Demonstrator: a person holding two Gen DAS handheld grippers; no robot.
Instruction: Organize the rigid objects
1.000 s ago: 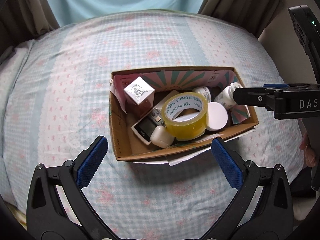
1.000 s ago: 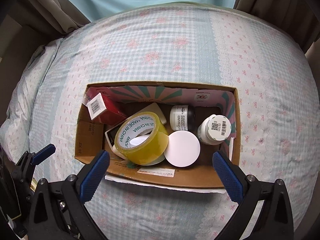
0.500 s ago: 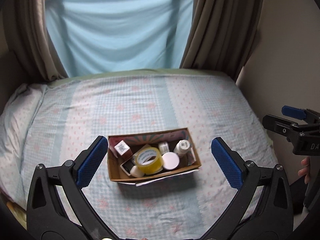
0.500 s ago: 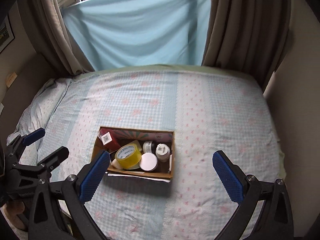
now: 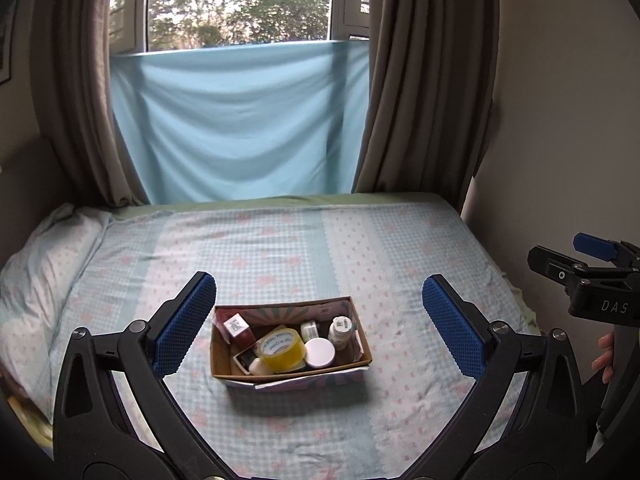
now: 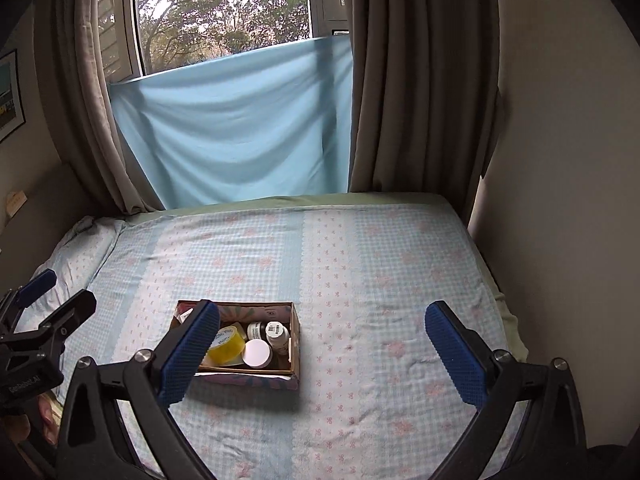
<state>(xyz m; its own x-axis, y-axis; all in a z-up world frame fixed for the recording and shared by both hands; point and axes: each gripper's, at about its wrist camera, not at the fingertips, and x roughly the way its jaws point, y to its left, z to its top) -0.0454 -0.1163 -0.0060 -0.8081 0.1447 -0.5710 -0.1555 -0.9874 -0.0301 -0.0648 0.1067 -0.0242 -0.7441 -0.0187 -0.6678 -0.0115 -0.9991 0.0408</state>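
since a second ago both cameras have been drawn far back and upward: the cardboard box (image 5: 289,343), which then filled the frame, is now seen small at lower centre of the left wrist view and lower left of centre in the right wrist view, resting on the checked bed sheet (image 5: 360,248). this is judged as a withdrawal, with the sorting likely finished or paused. the left gripper (image 5: 316,324) and right gripper (image 6: 320,344) are both held wide apart and empty. inside the box lie a yellow tape roll (image 5: 281,350), its inner core printed "made in china", a white round lid (image 5: 320,352), a white bottle (image 5: 341,331) with a barcode label, and a red carton (image 5: 236,328). "das" is read on the right gripper's body at right edge.
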